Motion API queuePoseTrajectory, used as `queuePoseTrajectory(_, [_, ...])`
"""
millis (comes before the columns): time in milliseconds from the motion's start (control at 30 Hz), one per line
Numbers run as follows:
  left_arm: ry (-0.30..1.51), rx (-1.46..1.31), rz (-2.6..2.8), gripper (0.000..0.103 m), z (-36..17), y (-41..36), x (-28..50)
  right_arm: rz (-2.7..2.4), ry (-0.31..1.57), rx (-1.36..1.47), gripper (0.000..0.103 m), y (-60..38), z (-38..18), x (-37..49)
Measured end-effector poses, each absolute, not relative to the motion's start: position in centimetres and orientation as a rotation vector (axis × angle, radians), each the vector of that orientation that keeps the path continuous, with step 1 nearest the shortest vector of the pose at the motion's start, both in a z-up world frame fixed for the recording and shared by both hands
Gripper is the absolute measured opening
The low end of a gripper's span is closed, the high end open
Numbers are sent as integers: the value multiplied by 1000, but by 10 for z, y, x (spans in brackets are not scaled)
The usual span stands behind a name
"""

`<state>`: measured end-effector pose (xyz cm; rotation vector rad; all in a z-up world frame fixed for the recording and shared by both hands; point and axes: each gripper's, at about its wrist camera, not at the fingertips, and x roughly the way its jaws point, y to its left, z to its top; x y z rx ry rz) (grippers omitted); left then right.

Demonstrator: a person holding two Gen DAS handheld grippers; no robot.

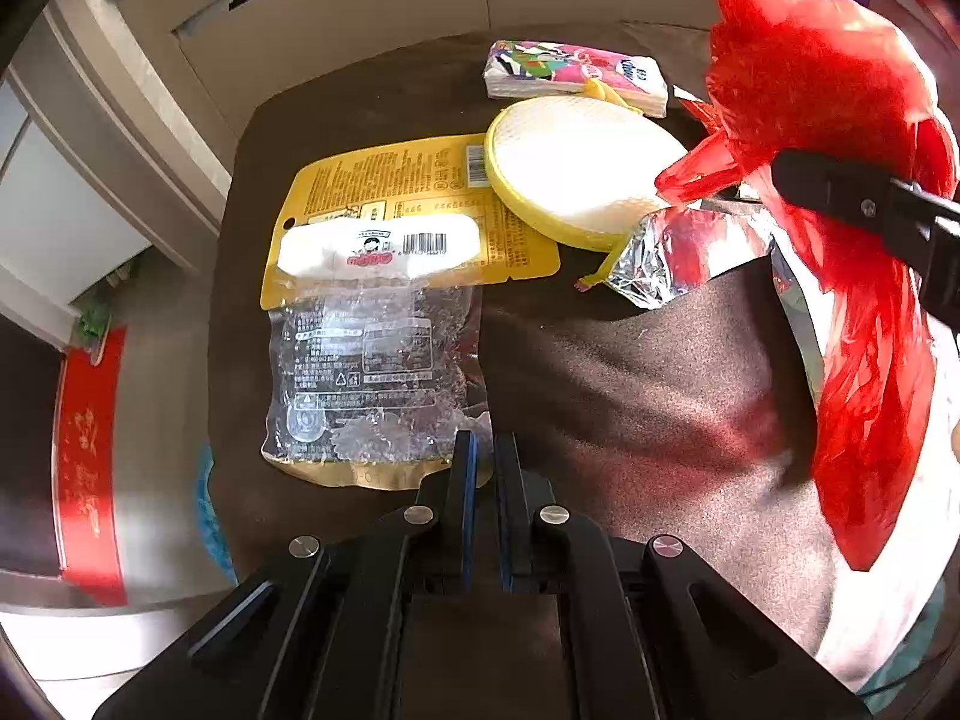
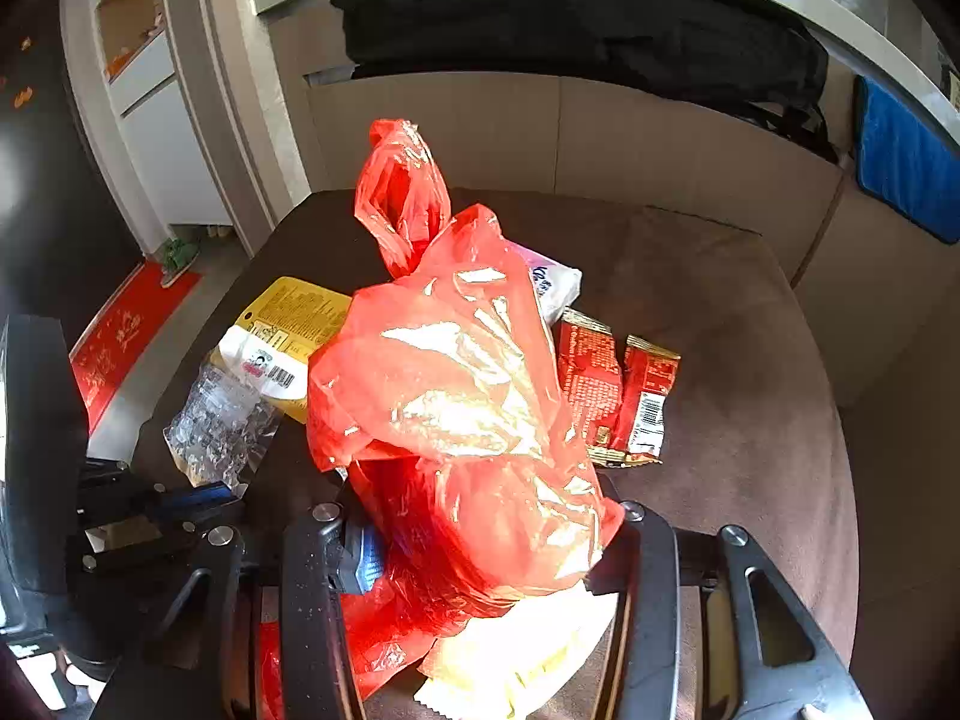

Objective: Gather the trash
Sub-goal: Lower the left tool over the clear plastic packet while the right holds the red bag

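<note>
My right gripper (image 2: 480, 531) is shut on a red plastic bag (image 2: 456, 396) and holds it up over the brown cushion (image 2: 750, 360); the bag also shows at the right of the left wrist view (image 1: 840, 192). My left gripper (image 1: 485, 450) is nearly shut with a thin gap, at the near edge of a clear-and-yellow snack bag (image 1: 372, 360), which also shows in the right wrist view (image 2: 222, 420). Whether it grips the bag I cannot tell. A yellow wrapper (image 1: 420, 204), a silver foil wrapper (image 1: 678, 252) and red wrappers (image 2: 618, 390) lie on the cushion.
A round yellow-rimmed lid (image 1: 576, 174) and a tissue pack (image 1: 576, 75) lie at the back of the cushion. A black backpack (image 2: 570, 30) sits on the ledge behind. A red floor mat (image 1: 84, 462) lies off to the left. A blue pad (image 2: 906, 162) is at the right.
</note>
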<state>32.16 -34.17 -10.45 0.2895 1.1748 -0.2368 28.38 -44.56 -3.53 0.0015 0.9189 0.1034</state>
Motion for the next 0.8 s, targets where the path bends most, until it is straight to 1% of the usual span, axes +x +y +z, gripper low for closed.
queuePoseTrajectory(233, [1185, 204, -263, 8, -104, -328, 326, 117, 912, 11, 43, -446, -35, 283])
queuePoseTrajectory(367, [1188, 209, -258, 11, -104, -324, 328, 126, 912, 11, 44, -447, -36, 282])
queuePoseTrajectory(800, [1150, 269, -234, 11, -103, -329, 319, 134, 937, 19, 44, -459, -39, 283])
